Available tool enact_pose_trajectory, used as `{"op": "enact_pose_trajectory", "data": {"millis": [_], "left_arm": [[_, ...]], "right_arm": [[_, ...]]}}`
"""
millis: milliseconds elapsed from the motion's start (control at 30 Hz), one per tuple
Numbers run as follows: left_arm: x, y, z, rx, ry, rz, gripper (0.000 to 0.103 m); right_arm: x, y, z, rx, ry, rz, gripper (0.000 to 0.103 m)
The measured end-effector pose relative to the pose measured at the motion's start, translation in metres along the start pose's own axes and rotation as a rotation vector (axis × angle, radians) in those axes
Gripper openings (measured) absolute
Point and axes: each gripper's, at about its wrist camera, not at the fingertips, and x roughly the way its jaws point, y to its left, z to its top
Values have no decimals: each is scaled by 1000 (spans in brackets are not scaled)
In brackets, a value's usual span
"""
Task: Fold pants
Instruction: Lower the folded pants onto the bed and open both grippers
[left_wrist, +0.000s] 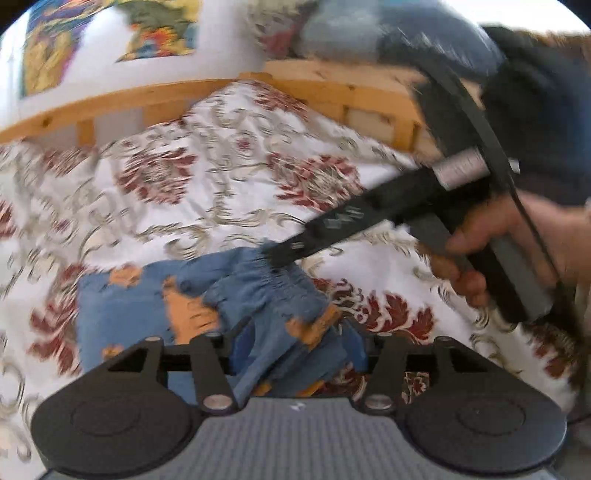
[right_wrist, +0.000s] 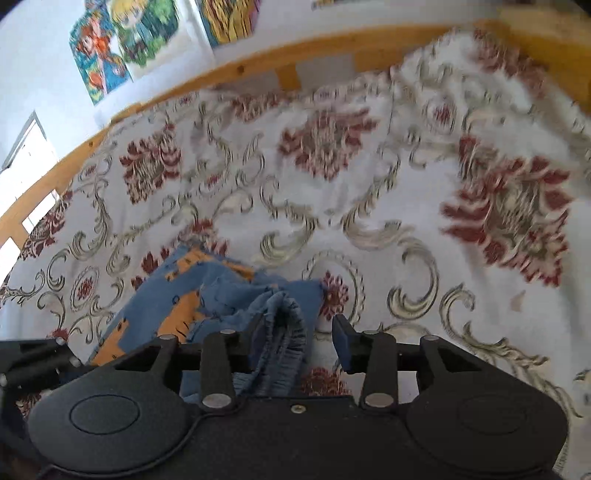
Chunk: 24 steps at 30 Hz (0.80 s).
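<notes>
On the bed, over a white bedspread (right_wrist: 369, 206) patterned with dark red flowers and grey scrolls, lie the small blue pants (left_wrist: 155, 306) with orange patches, bunched rather than flat, close in front of both cameras. Their gathered elastic waistband (right_wrist: 284, 332) stands up in a ridge between the fingers of the right gripper (right_wrist: 295, 343). Its jaws are apart: the right pad sits clear of the cloth with bedspread showing between, while the left finger is mostly hidden behind the band, so the cloth seems to lie loose there, not pinched. In the left wrist view that same gripper reaches in from the right, held by a hand (left_wrist: 517, 243), its tip down at the waistband, which suits laying that edge onto the rest of the pants. The left gripper (left_wrist: 291, 350) also has its jaws apart, with a fold of blue cloth heaped between the two blue pads; blur makes it hard to tell whether either pad touches, but nothing looks squeezed. Both tools point down at the same end of the garment, which I read as a fold just laid over and let go, the waistband resting on the layers beneath. The heap is still lumpy and crooked, so smoothing or another fold probably remains. A wooden bed rail (right_wrist: 258, 62) and colourful posters (right_wrist: 122, 48) on the wall lie beyond, well away from the work.
</notes>
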Motion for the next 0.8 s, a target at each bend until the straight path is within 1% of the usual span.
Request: {"op": "enact_pose_trajectory", "data": {"millis": [33, 100, 133, 167, 200, 233, 267, 333, 367, 433, 467, 500, 567, 600, 633, 667, 767, 800], "left_arm": [[-7, 10, -2, -39, -10, 20, 59], [-17, 28, -3, -102, -15, 98, 59], [-19, 39, -5, -142, -19, 128, 59], [-20, 51, -7, -191, -16, 145, 59], [-19, 61, -9, -239, -1, 161, 59], [-17, 69, -12, -275, 13, 179, 59], [-15, 75, -15, -286, 23, 190, 59], [-11, 79, -20, -273, 43, 219, 58], [-9, 79, -23, -258, 60, 235, 59], [-8, 78, -29, -234, 71, 243, 59], [-7, 76, -31, -226, 77, 242, 60], [-8, 76, -33, -219, 81, 242, 61], [-12, 76, -32, -213, 82, 248, 65], [-17, 76, -31, -222, 75, 251, 68], [-21, 77, -28, -231, 61, 250, 72], [-26, 79, -23, -237, 42, 255, 73], [-27, 82, -8, -230, 6, 282, 76], [-22, 83, -2, -228, 11, 306, 78]], "right_arm": [[-4, 7, -2, -7, -23, 17, 42], [-8, 23, -11, -37, -45, 68, 42], [-8, 32, -16, -68, -51, 74, 42], [-5, 41, -20, -96, -46, 66, 42], [0, 49, -25, -124, -21, 46, 42], [6, 54, -31, -141, 7, 15, 42], [10, 57, -38, -159, 24, -21, 42], [13, 59, -55, -224, 39, -111, 43], [12, 57, -63, -238, 42, -123, 44], [9, 50, -71, -199, 49, -120, 50], [6, 48, -70, -179, 50, -116, 50], [0, 48, -67, -163, 30, -112, 50], [-10, 54, -60, -175, -29, -134, 50], [-14, 59, -54, -196, -68, -153, 50], [-14, 63, -50, -209, -98, -157, 51], [-13, 66, -45, -214, -114, -147, 51], [5, 72, -34, -220, -107, -132, 53], [13, 72, -34, -229, -99, -139, 53]]}}
